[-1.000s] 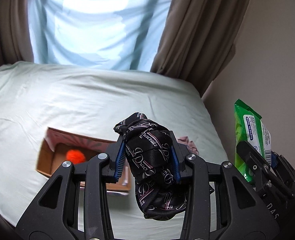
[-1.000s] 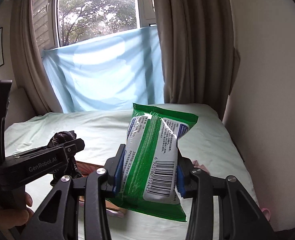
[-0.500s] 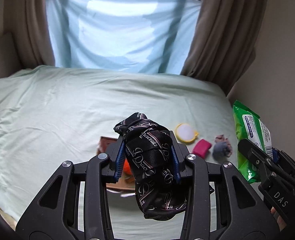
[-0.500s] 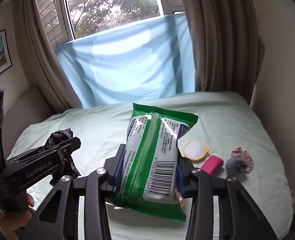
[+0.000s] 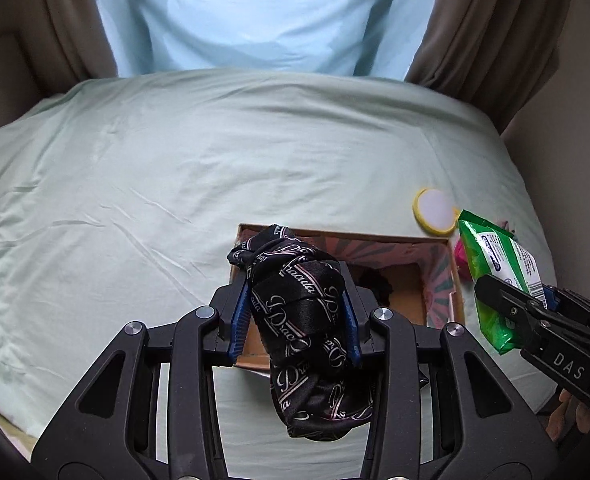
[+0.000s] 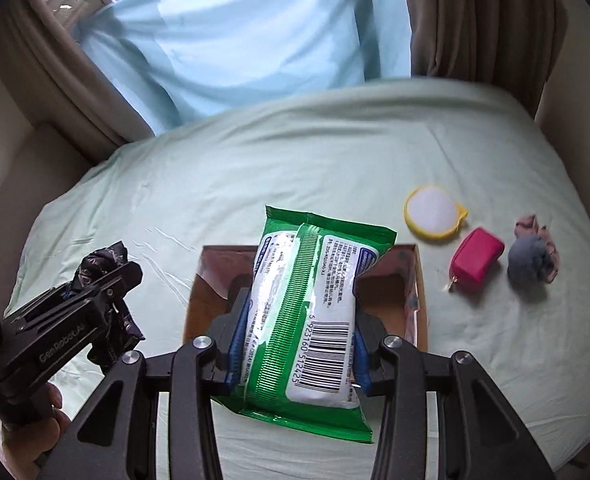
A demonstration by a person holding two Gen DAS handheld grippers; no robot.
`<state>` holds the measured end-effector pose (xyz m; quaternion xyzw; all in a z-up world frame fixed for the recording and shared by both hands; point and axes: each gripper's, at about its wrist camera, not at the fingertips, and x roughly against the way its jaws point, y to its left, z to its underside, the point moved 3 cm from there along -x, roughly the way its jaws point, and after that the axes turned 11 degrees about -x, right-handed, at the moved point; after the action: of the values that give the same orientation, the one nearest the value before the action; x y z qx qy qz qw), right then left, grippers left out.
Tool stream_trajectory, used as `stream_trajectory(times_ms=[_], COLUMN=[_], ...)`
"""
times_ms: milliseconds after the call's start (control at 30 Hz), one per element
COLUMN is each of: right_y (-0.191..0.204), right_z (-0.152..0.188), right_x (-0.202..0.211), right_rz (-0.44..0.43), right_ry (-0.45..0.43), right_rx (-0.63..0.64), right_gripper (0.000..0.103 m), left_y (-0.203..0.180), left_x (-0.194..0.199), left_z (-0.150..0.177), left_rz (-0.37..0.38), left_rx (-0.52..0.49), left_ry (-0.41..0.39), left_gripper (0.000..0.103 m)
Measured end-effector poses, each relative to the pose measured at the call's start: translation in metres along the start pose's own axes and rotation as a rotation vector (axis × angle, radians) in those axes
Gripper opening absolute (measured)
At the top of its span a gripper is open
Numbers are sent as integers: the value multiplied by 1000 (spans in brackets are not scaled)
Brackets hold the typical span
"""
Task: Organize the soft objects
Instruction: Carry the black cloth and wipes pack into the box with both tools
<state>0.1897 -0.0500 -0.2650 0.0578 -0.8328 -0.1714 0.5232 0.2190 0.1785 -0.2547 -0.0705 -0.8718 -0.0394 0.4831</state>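
left gripper [image 5: 297,318] clamps a black printed cloth [image 5: 307,320] above the cardboard box [image 5: 441,276]. right gripper [image 6: 301,344] pinches a green wipes pack [image 6: 307,316] over the same box on the bed [image 5: 135,200].

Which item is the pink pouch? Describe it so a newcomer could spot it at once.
Start at the pale green bed and find the open cardboard box. Just right of the box lie three loose items in a row: the pink pouch is the middle one, between the round yellow-rimmed pad and the grey fluffy ball. It alone is boxy and bright magenta.
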Motion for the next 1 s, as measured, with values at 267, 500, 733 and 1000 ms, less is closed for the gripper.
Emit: stream_trajectory(times_ms=[267,500,733,1000], right_y=[-26,-47,-60,-71], right_z=[-13,-16,-20,-16], right_x=[-86,-142,-165,-174], right_rz=[59,110,117,108], right_ry=[184,308,371,386], right_rx=[-91,-125,-154,-192], right_gripper=[39,39,39,103], left_y=[-4,-14,-25,-44], left_x=[-85,-153,-180,-179], left_z=[4,28,34,21], left_rz=[8,24,24,78], left_rx=[-51,-106,-144,-211], left_ry=[153,325,410,397], left_gripper=[34,34,37,103])
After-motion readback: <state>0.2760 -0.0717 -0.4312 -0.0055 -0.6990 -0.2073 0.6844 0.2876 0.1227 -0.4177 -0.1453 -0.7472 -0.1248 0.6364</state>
